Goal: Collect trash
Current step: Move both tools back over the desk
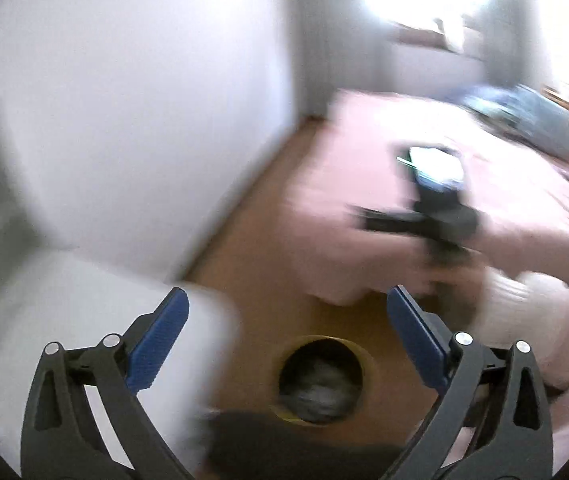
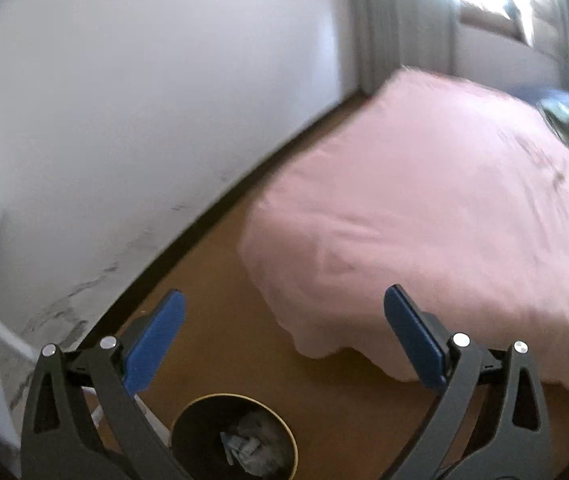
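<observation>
Wastebasket [image 2: 234, 436] with gold rim on the wooden floor [image 2: 324, 392] beside the pink-covered bed [image 2: 424, 220], crumpled trash [image 2: 250, 446] inside, left hand-held gripper [image 1: 287, 340] released and empty above it, right hand-held gripper [image 2: 284, 338] likewise spread, nothing held.

One bin [image 2: 234, 436], one pink bed [image 2: 444, 220], two grippers [image 1: 288, 340] [image 2: 284, 340].

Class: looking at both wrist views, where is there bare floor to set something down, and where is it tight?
Bare brown wooden floor runs between the white wall and the pink-covered bed. It is also free between the bed corner and the round black gold-rimmed bin. Tight: left of the bin, by the wall.
</observation>
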Available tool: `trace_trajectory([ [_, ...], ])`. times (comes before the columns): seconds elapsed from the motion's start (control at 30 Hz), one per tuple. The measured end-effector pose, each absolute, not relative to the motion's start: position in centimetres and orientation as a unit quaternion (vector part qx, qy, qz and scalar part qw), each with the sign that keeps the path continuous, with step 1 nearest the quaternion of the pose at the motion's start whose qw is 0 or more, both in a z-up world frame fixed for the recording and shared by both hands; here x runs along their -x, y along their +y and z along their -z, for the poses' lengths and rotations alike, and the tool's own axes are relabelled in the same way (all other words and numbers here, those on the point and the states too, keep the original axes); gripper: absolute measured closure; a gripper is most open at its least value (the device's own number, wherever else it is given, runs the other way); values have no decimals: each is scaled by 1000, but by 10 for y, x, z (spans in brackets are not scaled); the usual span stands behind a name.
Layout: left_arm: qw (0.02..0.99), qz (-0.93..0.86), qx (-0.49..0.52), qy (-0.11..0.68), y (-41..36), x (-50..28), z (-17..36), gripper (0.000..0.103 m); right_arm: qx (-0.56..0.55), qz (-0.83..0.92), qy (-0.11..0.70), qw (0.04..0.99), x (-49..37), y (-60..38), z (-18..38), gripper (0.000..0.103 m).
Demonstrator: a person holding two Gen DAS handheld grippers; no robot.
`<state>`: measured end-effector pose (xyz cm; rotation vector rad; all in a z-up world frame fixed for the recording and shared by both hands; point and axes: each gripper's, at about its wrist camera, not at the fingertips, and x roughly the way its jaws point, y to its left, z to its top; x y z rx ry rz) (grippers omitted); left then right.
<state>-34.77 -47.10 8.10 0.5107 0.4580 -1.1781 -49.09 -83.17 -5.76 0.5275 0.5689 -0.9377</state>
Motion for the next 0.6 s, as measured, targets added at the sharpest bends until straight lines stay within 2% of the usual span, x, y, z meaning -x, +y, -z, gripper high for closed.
trace_trajectory([
  [0.1,857,420,-193,226,-395,280,-96,7,-205,420,252,848,477,-804,32,7],
  [0.2,907,286,-160,264,-313,213,-88,7,-167,394,233,873,462,-767,9,7],
  [0.33,926,150,-115,328,-205,141,-64,7,-102,333,230,909,427,-706,-19,7],
  [0.43,913,127,-89,378,-160,110,-41,7,-45,286,229,929,392,-649,-32,7],
  [0.6,908,126,-50,395,-131,99,-20,7,-2,207,223,953,338,-579,-48,7],
])
